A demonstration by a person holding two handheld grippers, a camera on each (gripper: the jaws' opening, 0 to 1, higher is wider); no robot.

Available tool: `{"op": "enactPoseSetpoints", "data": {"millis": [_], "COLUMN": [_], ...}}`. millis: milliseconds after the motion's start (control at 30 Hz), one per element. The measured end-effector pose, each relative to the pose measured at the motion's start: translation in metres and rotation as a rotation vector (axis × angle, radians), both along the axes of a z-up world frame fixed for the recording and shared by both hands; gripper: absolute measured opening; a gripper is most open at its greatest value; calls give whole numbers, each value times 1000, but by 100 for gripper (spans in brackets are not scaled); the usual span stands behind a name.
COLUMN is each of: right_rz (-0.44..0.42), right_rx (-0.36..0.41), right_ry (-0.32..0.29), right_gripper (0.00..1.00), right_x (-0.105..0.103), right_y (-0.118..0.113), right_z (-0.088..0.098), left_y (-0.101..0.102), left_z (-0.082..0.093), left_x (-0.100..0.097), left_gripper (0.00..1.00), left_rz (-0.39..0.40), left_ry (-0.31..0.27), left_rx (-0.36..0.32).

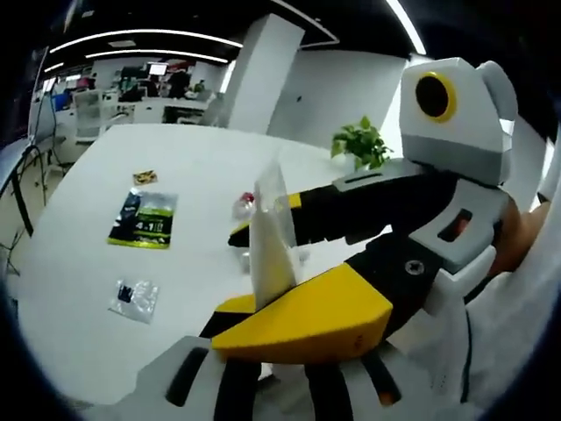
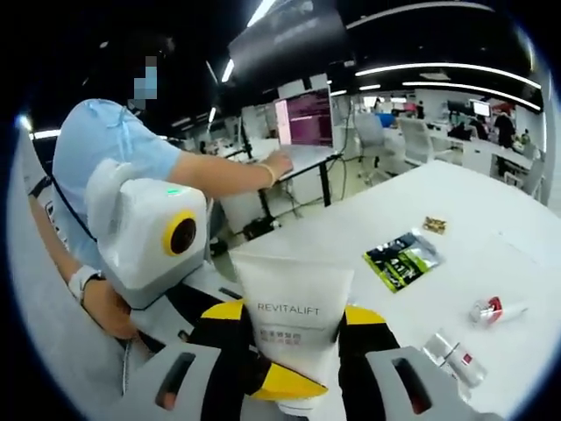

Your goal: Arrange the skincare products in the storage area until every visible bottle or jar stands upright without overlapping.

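Tube [image 2: 296, 329] base — behind right gripper [image 2: 298, 346]

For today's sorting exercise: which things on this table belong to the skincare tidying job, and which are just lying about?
Job:
white REVITALIFT tube, held between both grippers' jaws
small red-and-white tube
small clear bottle

Lying about:
black-and-green packet
small gold wrapper
clear plastic bag
potted green plant
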State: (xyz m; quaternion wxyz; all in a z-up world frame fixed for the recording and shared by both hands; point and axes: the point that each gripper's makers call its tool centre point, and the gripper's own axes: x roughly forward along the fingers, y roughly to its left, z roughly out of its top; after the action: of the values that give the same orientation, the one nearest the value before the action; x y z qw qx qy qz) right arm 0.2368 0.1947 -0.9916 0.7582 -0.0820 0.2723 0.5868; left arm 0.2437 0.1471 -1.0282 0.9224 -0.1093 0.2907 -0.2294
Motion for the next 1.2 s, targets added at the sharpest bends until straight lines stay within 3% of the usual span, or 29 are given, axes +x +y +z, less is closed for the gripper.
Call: {"op": "enactPoseSetpoints", "data": {"millis": [233,633,800,933,1100,1200], "right_rz": [-4,2,0,1,-10,-1], "right_rx": [-25,6,23,20,30,26], "right_ry": [-1,-44,-24,-7,55,43], "right_gripper": [34,31,34,34,33,31], "right_x": [0,1,2,1,-1,-2], "right_y": [-3,-2,2,1,-2,-5], "right_z": [-3,6,5,3,1,2], "left_y": [0,3,5,6,6,3], "left_z": [-4,5,5,3,3,4], "left_x": [-1,2,2,2,2,1], "left_gripper": [11,12,11,11,11,11], "left_rz": [-7,-5,8,2,2,-12], "left_ry": [7,-51,-35,-30,-30,-40], "left_rx": [34,40,16,35,34,34]}}
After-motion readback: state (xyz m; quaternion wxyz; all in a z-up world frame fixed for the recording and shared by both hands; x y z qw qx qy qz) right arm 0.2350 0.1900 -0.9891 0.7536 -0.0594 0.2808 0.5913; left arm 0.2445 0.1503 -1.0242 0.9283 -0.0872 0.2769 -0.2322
